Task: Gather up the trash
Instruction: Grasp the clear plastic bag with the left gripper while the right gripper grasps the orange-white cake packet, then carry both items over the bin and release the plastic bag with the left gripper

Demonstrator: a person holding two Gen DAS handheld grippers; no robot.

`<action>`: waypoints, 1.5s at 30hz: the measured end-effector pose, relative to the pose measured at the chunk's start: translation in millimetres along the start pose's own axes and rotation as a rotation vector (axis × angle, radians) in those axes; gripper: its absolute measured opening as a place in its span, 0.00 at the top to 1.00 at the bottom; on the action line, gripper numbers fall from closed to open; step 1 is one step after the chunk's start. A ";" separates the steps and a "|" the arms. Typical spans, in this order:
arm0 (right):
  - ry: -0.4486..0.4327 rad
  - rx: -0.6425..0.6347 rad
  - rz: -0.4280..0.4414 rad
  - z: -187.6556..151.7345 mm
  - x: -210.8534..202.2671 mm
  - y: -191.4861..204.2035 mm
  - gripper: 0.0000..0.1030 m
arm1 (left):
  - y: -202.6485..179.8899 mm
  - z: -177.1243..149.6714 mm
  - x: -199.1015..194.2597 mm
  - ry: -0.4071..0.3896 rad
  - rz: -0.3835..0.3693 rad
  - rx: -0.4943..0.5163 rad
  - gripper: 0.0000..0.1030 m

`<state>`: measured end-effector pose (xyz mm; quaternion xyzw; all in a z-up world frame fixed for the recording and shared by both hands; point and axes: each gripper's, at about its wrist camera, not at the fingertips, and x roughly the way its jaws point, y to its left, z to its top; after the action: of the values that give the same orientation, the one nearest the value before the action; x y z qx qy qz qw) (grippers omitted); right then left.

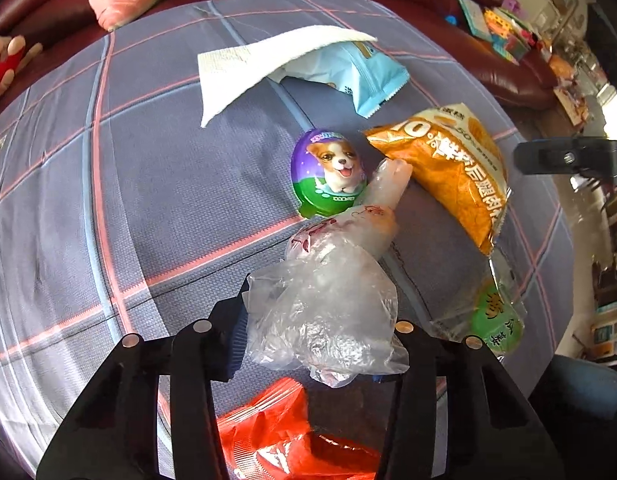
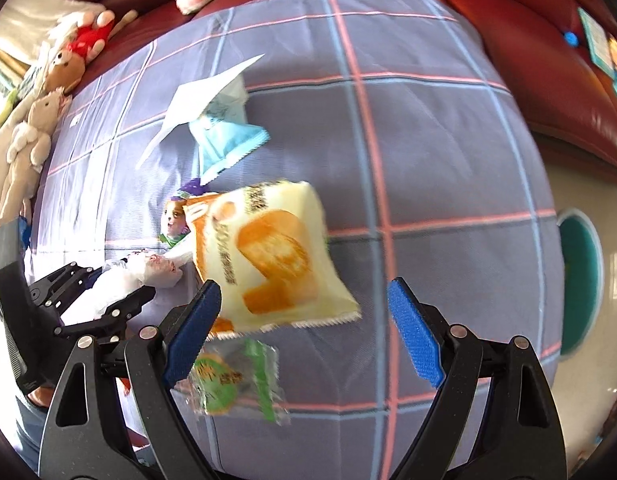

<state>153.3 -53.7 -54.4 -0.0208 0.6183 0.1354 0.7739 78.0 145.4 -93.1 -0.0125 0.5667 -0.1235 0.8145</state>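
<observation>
Six pieces of trash lie together on the plaid cloth (image 1: 156,184): one crumpled clear plastic bag (image 1: 328,304), one orange snack packet (image 1: 448,168), one light-blue wrapper (image 1: 360,76), one white paper napkin (image 1: 252,68) draped over that wrapper, one small clear wrapper with a green round label (image 1: 496,320), and one egg-shaped toy capsule (image 1: 328,172) printed with a puppy. One red plastic bag (image 1: 276,436) shows below the left gripper (image 1: 320,320).

The left gripper's jaws are closed on the near end of the clear plastic bag, whose far end reaches to the capsule and the orange packet. The right gripper (image 2: 304,328) stands wide apart, its blue pads (image 2: 416,340) bare; its left finger overlaps the orange packet's lower corner, though contact cannot be told.

The orange packet carries a large "0" and Chinese characters; the green label also bears Chinese characters. Plush toys (image 2: 32,128) line the red sofa (image 2: 548,72) beyond.
</observation>
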 end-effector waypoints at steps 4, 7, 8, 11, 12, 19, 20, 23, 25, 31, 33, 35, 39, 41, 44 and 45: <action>0.026 -0.046 0.012 9.8 18.1 16.9 0.21 | 12.3 -4.7 -10.3 -0.015 -0.008 -0.052 0.55; 0.032 -0.068 0.020 15.5 27.8 21.3 0.14 | 23.3 -7.5 -19.6 -0.027 -0.013 -0.096 0.55; 0.031 -0.072 0.024 17.0 30.5 22.0 0.14 | 27.0 -8.2 -22.0 -0.031 -0.017 -0.110 0.55; 0.045 -0.072 0.016 18.7 40.5 21.2 0.14 | 31.0 -7.5 -25.8 -0.037 -0.018 -0.136 0.55; 0.052 -0.066 0.020 17.9 43.8 19.5 0.14 | 32.3 -8.1 -26.6 -0.038 -0.018 -0.142 0.55; 0.007 -0.032 0.099 12.0 37.5 1.9 0.55 | 30.2 -8.6 -31.4 -0.046 -0.007 -0.169 0.55; -0.006 -0.032 0.099 11.3 33.2 -0.5 0.69 | 29.6 -7.7 -32.6 -0.048 -0.005 -0.173 0.55; -0.030 -0.013 0.108 9.6 21.8 -10.0 0.81 | 25.5 -3.4 -37.0 -0.061 -0.005 -0.176 0.55; -0.032 -0.008 0.117 7.3 18.9 -15.0 0.82 | 22.0 -1.4 -40.5 -0.072 0.001 -0.175 0.55; -0.059 0.000 0.124 4.0 12.7 -18.4 0.90 | 16.9 0.0 -43.6 -0.081 -0.001 -0.206 0.55; -0.076 -0.010 0.125 1.9 5.4 -19.5 0.92 | 13.3 1.5 -45.0 -0.085 0.001 -0.206 0.55; -0.100 -0.005 0.119 0.3 -2.6 -23.5 0.93 | 8.1 4.6 -47.8 -0.093 0.000 -0.200 0.55; -0.135 0.021 0.126 -5.1 -18.3 -37.4 0.93 | -4.7 13.5 -51.7 -0.107 -0.007 -0.187 0.55; -0.156 0.036 0.124 -7.4 -27.7 -45.9 0.93 | -13.4 20.4 -51.7 -0.113 -0.017 -0.176 0.55; -0.195 0.076 0.122 -12.5 -42.9 -66.2 0.93 | -30.7 30.8 -50.7 -0.120 -0.032 -0.149 0.55; -0.208 0.093 0.119 -14.3 -48.0 -74.4 0.93 | -37.4 34.5 -50.0 -0.122 -0.036 -0.139 0.55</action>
<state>147.7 -137.0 -21.6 0.0661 0.5406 0.1539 0.8245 86.7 115.8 -28.8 -0.0866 0.5231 -0.0975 0.8422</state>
